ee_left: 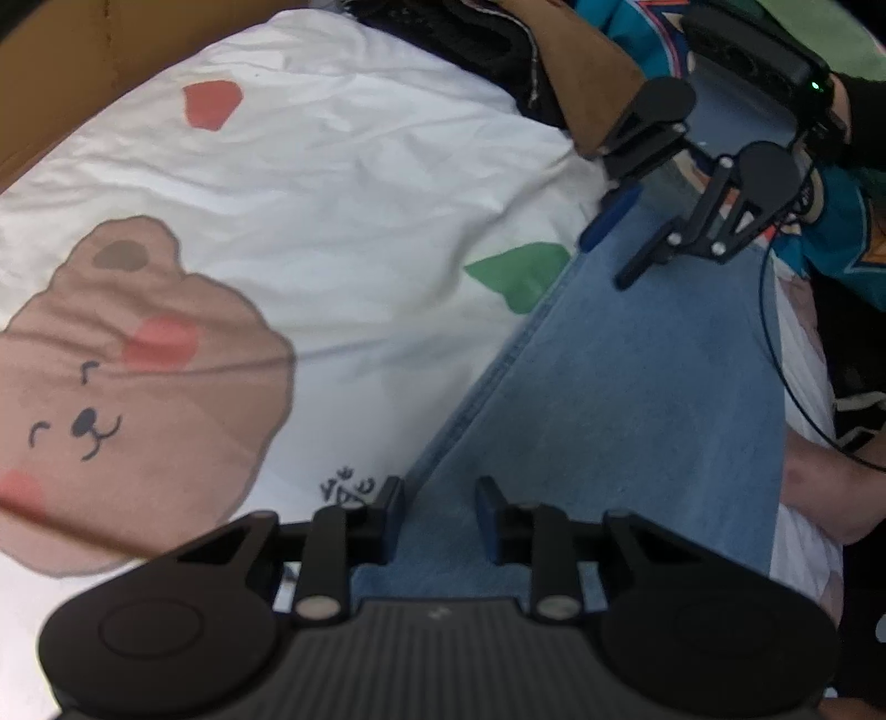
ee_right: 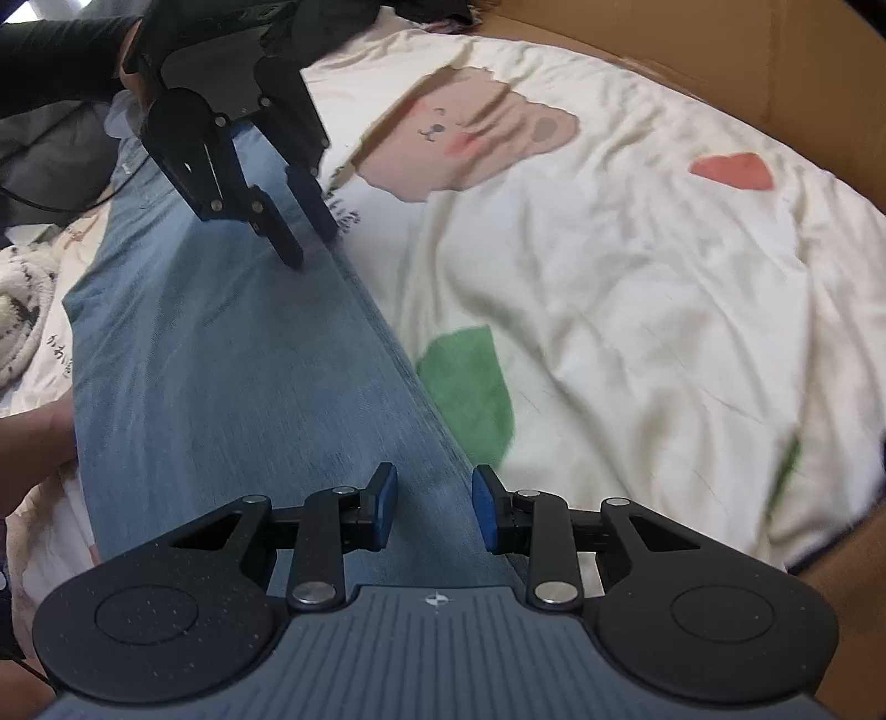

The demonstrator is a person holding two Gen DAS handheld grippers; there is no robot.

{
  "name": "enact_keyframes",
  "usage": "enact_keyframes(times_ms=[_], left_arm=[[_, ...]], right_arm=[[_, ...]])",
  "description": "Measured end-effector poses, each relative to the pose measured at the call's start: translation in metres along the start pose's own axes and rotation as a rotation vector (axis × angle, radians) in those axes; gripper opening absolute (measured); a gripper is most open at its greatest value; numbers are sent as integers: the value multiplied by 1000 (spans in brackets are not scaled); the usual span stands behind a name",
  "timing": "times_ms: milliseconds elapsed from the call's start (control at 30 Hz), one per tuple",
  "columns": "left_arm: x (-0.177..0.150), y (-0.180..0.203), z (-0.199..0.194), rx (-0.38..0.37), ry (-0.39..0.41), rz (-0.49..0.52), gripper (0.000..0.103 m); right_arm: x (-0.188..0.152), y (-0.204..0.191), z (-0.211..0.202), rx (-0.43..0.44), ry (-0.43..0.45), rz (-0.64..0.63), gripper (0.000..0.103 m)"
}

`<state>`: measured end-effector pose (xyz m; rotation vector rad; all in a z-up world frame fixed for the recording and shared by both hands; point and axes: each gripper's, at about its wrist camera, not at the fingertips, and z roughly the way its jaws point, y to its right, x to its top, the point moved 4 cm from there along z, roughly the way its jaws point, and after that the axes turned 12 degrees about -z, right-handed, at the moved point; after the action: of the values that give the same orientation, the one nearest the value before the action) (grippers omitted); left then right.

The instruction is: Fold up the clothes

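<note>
Blue jeans (ee_left: 620, 387) (ee_right: 221, 360) lie folded lengthwise in a long flat strip on a white bedsheet (ee_left: 343, 166) (ee_right: 637, 277) printed with a brown bear. My left gripper (ee_left: 440, 504) (ee_right: 313, 246) points down over one end of the strip. Its jaws straddle the seam edge, set apart, and the denim lies flat beneath them. My right gripper (ee_right: 433, 498) (ee_left: 612, 249) stands over the other end at the same edge. Its blue pads are apart too and do not press the cloth. A gloved hand holds each gripper.
Brown cardboard (ee_left: 83, 55) (ee_right: 775, 66) rises along the far side of the sheet. A heap of clothes, teal (ee_left: 830, 221), tan (ee_left: 581, 72) and black (ee_left: 470, 33), lies past the jeans. A bare limb (ee_left: 819, 487) (ee_right: 33, 443) rests beside the denim. A thin black cable (ee_left: 775, 343) hangs there.
</note>
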<state>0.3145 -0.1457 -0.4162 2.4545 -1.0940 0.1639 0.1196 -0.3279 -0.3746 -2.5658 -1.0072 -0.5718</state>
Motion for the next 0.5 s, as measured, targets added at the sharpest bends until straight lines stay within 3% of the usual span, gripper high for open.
enact_keyframes(times_ms=[100,267,333,500], left_arm=[[3,3,3,-11,-1,9,29],[7,4,6,-31,9,4,25],[8,5,7,-31,13,11,25],[11,6,7,-42,13,24,27]], right_arm=[[9,3,9,27,18,-2,30],[24,1,20,64,35,-44,17],[28,-1,22,60,41,-75,7],[33,-3,8,73,74,-93,1]])
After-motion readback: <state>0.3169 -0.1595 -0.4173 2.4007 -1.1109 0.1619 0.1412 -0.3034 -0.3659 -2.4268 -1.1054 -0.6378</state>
